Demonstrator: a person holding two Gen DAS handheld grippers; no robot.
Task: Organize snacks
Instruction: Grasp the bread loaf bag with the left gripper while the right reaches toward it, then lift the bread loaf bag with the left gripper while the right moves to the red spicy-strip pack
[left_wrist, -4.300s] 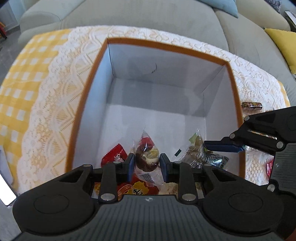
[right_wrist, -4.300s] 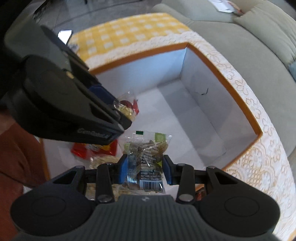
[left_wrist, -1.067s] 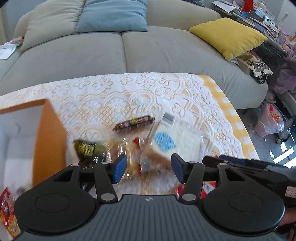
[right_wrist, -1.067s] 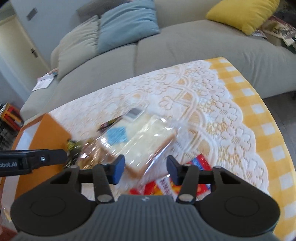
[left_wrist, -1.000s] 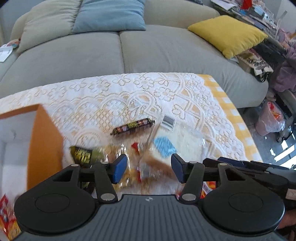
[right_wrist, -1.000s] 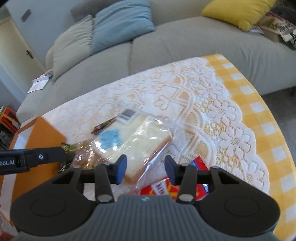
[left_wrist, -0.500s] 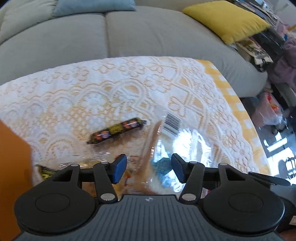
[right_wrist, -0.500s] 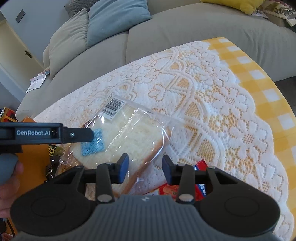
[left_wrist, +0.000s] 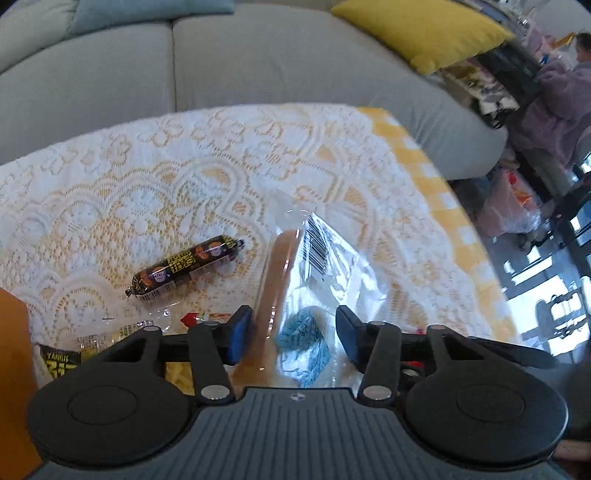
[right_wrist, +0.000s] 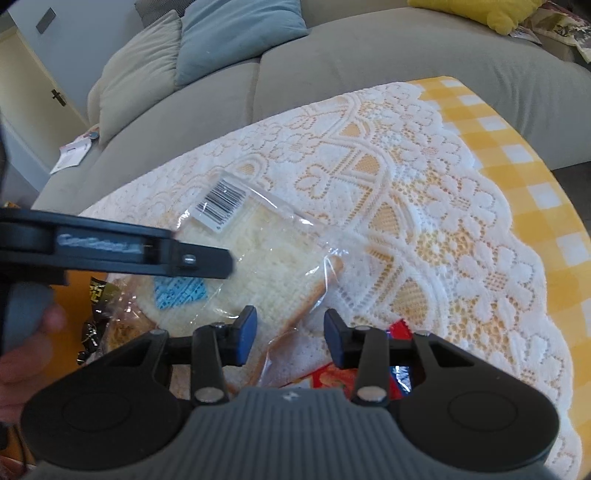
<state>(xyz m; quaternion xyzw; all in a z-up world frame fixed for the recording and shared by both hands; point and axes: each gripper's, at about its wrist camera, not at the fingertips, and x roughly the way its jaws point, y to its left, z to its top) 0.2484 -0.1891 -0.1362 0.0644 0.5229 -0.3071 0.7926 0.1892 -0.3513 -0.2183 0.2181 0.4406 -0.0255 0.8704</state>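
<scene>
A clear bag of sliced bread (right_wrist: 258, 266) with a barcode label and a blue sticker lies on the lace tablecloth. My left gripper (left_wrist: 293, 334) is open with its jaws on either side of the bag's near end (left_wrist: 303, 325). My right gripper (right_wrist: 290, 334) is open, its jaws straddling the bread's crust edge. The left gripper's finger (right_wrist: 147, 254) crosses above the bag in the right wrist view. A dark sausage stick (left_wrist: 184, 267) lies left of the bread.
The orange box wall (left_wrist: 14, 369) stands at the far left. A black-and-yellow packet (left_wrist: 61, 360) and a red packet (right_wrist: 369, 373) lie near the bread. A grey sofa (left_wrist: 258, 66) borders the table's far edge. The yellow checked cloth edge (right_wrist: 517, 147) runs on the right.
Both grippers left the box, where they let go of wrapped snacks, and moved right to the table. In the last second both came closer over the bread bag, still open.
</scene>
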